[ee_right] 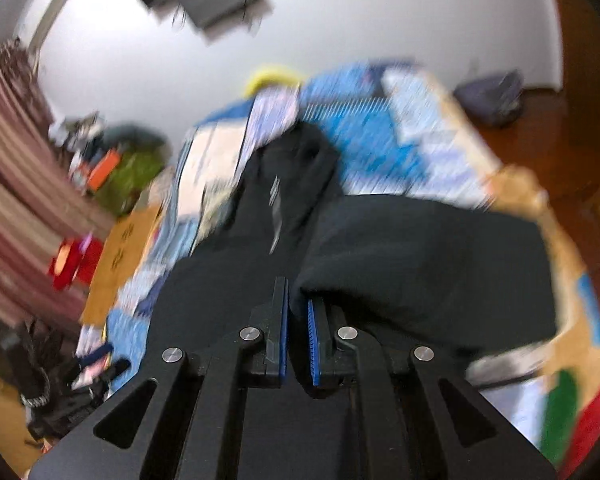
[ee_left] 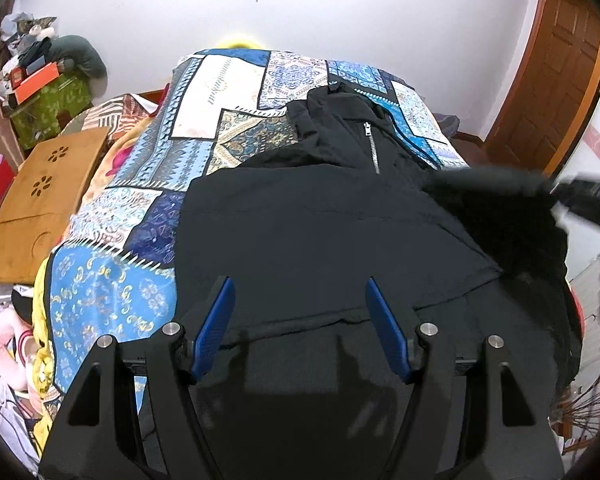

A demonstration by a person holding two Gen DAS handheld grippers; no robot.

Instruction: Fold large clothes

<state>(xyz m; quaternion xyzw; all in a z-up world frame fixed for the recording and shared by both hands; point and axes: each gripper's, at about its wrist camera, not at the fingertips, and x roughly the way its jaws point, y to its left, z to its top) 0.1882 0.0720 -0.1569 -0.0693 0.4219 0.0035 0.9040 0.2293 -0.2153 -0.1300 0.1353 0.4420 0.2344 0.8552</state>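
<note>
Spread over a bed's blue patchwork cover (ee_left: 148, 184), against a white wall, black zip-front jacket (ee_left: 320, 232) partly folded, zipper (ee_left: 370, 146) toward the far end. Sharp in the left wrist view only: left hand-held gripper (ee_left: 300, 328) with blue pads well apart above the dark cloth, nothing between them, plus a brown lap tray (ee_left: 40, 200) beside the bed. Blurred in the right wrist view: right hand-held gripper (ee_right: 298, 340) with pads nearly together, pinching a fold of the jacket (ee_right: 420, 248) drawn up toward it, striped curtain (ee_right: 16, 184) at the left edge.
</note>
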